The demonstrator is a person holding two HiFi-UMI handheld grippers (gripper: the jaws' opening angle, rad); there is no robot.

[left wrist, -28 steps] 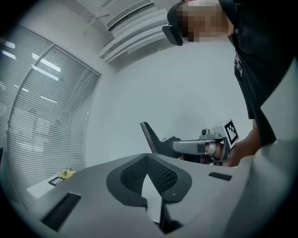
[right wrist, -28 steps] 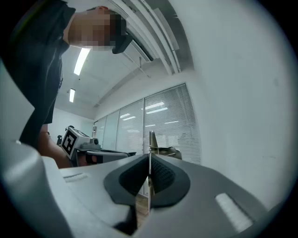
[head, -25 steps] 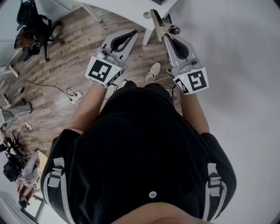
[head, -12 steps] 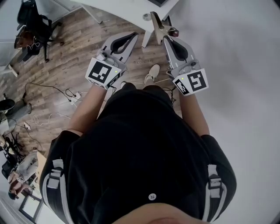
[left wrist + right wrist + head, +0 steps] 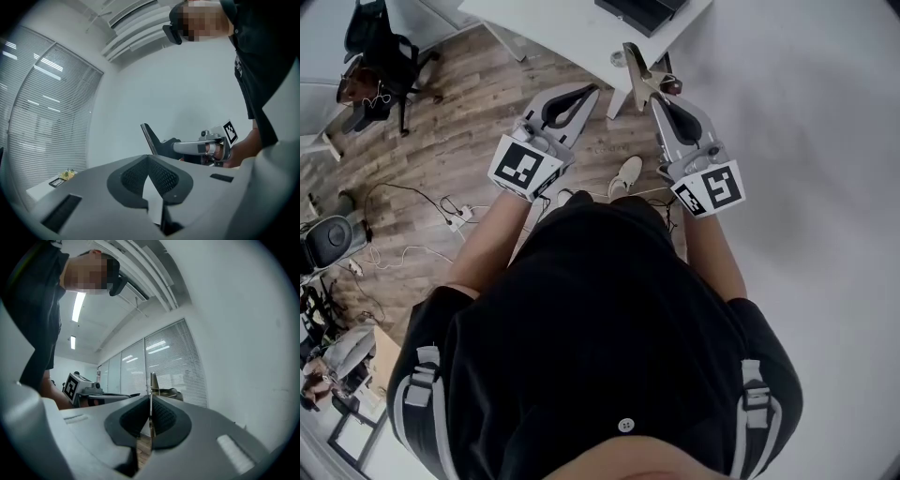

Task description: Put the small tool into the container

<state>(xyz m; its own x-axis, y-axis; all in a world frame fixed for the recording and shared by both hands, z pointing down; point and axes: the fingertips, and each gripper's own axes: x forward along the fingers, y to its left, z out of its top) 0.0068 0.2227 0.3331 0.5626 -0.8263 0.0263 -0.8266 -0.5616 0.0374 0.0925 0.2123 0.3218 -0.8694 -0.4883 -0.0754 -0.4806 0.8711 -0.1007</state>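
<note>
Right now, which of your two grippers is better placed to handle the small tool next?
Right. The right gripper is shut on the small tool, whose thin blade sticks out past the jaws. The left gripper is shut with nothing between its jaws.

A wood floor (image 5: 459, 122) is strewn with cables (image 5: 422, 202); a white table (image 5: 572, 28) is set near a plain wall (image 5: 806, 141); windows are shaded by blinds (image 5: 37, 117).

The left tool (image 5: 591, 91) and the right tool (image 5: 655, 95) are seen lower in the head view than a second ago, and the thin flat metal blade (image 5: 633, 66) clamped in the right tool is lowered with it. More of the white desk (image 5: 572, 28) is shown, and a black box (image 5: 642, 11) on it is brought into view.
</note>
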